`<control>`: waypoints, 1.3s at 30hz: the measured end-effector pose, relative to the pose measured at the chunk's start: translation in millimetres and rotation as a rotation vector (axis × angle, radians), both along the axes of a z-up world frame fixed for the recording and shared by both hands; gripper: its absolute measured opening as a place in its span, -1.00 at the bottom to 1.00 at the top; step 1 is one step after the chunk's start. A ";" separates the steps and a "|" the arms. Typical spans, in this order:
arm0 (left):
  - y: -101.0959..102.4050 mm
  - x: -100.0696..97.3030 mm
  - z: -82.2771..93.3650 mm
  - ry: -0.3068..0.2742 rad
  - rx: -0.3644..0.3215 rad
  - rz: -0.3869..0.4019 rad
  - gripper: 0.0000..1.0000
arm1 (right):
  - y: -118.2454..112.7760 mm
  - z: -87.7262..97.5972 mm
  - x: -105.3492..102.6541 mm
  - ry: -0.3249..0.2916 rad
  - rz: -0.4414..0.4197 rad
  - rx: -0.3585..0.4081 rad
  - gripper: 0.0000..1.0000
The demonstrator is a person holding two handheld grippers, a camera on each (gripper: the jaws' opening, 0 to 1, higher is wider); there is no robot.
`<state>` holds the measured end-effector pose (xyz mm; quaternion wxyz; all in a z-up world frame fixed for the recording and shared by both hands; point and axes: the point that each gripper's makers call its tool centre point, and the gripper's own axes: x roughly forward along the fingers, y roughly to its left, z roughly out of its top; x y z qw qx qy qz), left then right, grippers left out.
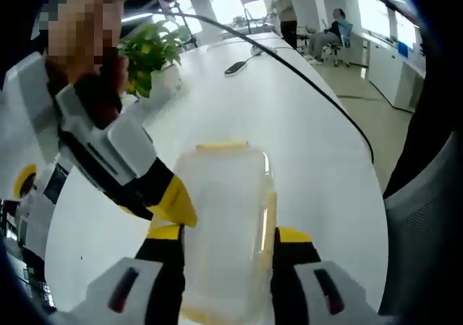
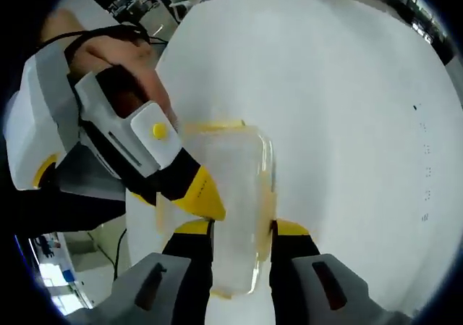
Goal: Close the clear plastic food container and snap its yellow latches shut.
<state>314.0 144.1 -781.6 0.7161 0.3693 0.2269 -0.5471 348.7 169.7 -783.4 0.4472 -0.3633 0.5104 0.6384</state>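
Note:
The clear plastic container (image 1: 224, 216) lies on the white table (image 1: 318, 166) with its lid on. One yellow latch (image 1: 221, 145) is at its far end and another (image 1: 269, 220) runs along its right side. My left gripper (image 1: 228, 232) straddles the container, its yellow-tipped jaws pressed against both long sides. A finger (image 1: 173, 198) of the right gripper comes in from the left and touches the container's left edge. In the right gripper view, my right gripper (image 2: 242, 229) clasps the container (image 2: 235, 180) the same way, with the left gripper's finger (image 2: 199, 191) at the left edge.
A potted plant (image 1: 148, 50) stands at the table's far left. A black cable (image 1: 304, 79) and a dark flat object (image 1: 235, 67) lie further back. A grey chair (image 1: 427, 224) is at the right, with people (image 1: 286, 10) beyond. A hand (image 2: 108, 50) holds the left gripper.

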 end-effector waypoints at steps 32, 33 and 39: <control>4.9 -1.6 4.0 -0.030 0.038 0.005 -0.13 | -5.0 6.1 9.5 -0.212 -0.058 0.048 -0.42; 4.7 -1.3 4.0 -0.027 0.039 0.004 -0.13 | -4.8 6.9 9.2 -0.234 -0.060 0.067 -0.43; 3.4 -0.6 5.9 0.015 0.023 0.024 -0.12 | -6.0 9.8 8.1 -0.311 -0.098 0.119 -0.44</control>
